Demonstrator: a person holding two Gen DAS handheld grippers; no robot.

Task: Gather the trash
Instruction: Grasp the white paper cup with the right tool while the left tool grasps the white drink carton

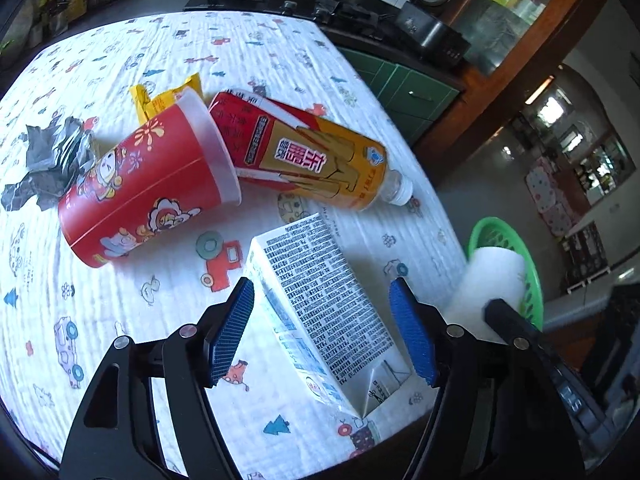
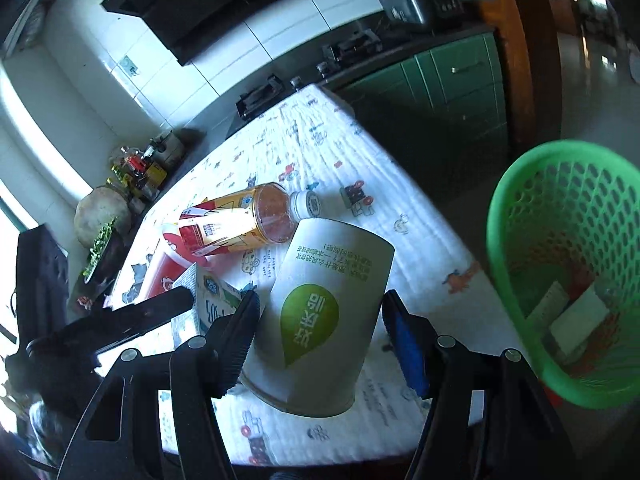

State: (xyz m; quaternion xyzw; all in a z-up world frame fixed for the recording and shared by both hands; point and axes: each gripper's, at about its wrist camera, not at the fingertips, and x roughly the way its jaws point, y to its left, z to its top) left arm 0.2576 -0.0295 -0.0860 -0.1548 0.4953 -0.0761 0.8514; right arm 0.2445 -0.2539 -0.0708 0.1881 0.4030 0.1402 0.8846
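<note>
A bench [image 1: 168, 52] under a soft quilted white cloth printed with small cartoon cars and trees fills most of the left wrist view, trash scattered across it. At the right edge of the right wrist view stands a green plastic basket [image 2: 516, 216] with a perforated wall, a few scraps already in its bottom.

The right hand-held gripper [image 2: 320, 340] is closed on a white paper cup [image 2: 332, 296] with a green drop-shaped logo; its pads press the smooth tapered wall, low in the centre of the frame. The cup looks thin and easy to crush, so a light squeeze seems wise while swinging it rightward over the basket rim before letting go.

The left hand-held gripper [image 1: 324, 328] stands apart, blue ribbed pads either side of a white milk carton [image 1: 320, 300] lying flat, not touching it. Its flat stiff sides suit a square, centred pinch.

Above it lie a red printed paper cup [image 1: 140, 184] on its side, an orange-labelled plastic bottle [image 1: 304, 152], a crumpled grey wrapper [image 1: 48, 160] and a yellow wrapper [image 1: 160, 96]
</note>
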